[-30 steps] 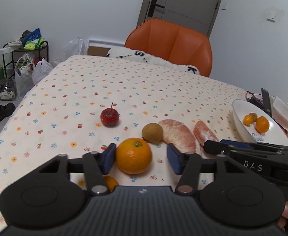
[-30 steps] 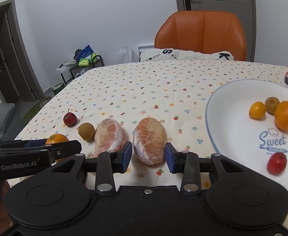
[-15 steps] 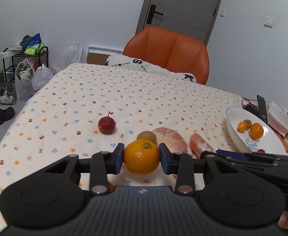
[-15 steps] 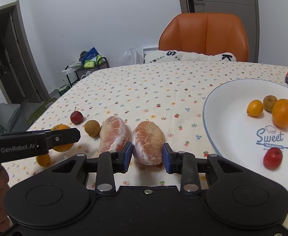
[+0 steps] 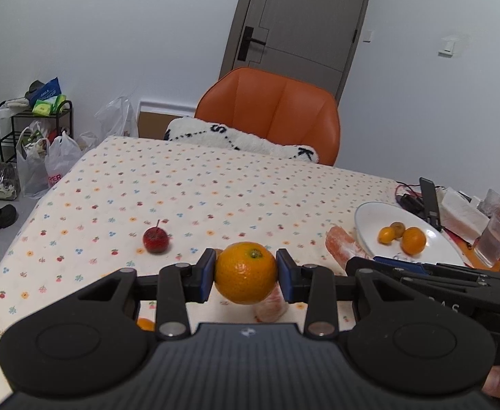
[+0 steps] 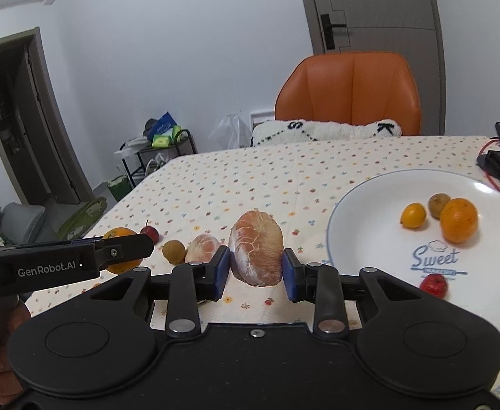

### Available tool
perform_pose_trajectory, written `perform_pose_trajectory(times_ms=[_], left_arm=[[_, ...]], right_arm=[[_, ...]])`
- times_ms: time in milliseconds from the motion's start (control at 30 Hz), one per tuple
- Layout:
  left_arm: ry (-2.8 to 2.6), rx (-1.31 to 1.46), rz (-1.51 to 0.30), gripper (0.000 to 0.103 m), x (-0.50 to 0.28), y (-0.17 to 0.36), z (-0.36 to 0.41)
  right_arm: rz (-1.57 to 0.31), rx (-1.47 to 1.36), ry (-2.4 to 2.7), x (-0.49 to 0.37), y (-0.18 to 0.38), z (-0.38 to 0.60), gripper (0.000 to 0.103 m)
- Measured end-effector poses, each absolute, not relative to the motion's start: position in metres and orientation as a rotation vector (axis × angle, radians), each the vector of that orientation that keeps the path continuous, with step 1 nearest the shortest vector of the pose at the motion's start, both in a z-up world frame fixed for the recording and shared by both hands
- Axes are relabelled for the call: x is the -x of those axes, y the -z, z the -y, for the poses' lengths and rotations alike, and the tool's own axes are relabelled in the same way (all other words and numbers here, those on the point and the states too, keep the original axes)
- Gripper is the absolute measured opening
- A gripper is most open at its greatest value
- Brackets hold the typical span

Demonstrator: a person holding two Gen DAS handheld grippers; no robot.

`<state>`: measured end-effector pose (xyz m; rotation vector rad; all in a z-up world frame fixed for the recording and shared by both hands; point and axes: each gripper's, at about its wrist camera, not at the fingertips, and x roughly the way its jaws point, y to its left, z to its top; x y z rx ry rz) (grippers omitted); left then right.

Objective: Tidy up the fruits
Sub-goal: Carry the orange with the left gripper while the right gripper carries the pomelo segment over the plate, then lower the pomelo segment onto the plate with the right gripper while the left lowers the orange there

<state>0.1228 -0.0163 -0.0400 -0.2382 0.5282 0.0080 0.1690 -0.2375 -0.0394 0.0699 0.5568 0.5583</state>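
My left gripper (image 5: pixel 245 274) is shut on an orange (image 5: pixel 245 272) and holds it above the flowered tablecloth. My right gripper (image 6: pixel 256 268) is shut on a peeled pomelo segment (image 6: pixel 257 246), lifted off the cloth. A second pomelo segment (image 6: pixel 203 253) lies on the table beside a small brown fruit (image 6: pixel 174 251). A small red fruit (image 5: pixel 155 240) with a stem sits to the left. The white plate (image 6: pixel 362 212) at right carries an orange (image 6: pixel 458 220), a small yellow fruit (image 6: pixel 413 215), a brown fruit (image 6: pixel 438 204) and a red fruit (image 6: pixel 433 284).
An orange chair (image 5: pixel 273 113) with a white cushion (image 5: pixel 239 139) stands at the table's far edge. A phone stand (image 5: pixel 429 201), cables, tissues and a glass (image 5: pixel 493 243) crowd the right side. A small orange fruit (image 5: pixel 145 324) lies near the left gripper's body. Bags and a rack (image 5: pixel 35 130) stand on the floor at left.
The left gripper closed on the orange and lifted it. The right gripper tightened on the pomelo segment and raised it off the cloth.
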Motion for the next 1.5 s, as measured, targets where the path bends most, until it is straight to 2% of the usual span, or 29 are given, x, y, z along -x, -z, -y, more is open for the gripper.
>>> perform_pose_trajectory(times_ms=[633,1500], left_arm=[[0.056,0.192,-0.496,0.037,-0.127,0.025,0.074],[0.123,0.122,-0.524,0.037,-0.160,0.029,0.144]], right_arm=[[-0.487,-0.152,-0.471,-0.166,0.029,0.307,0.031],[-0.477,-0.271,-0.353,-0.175,0.048,0.388,0.031]])
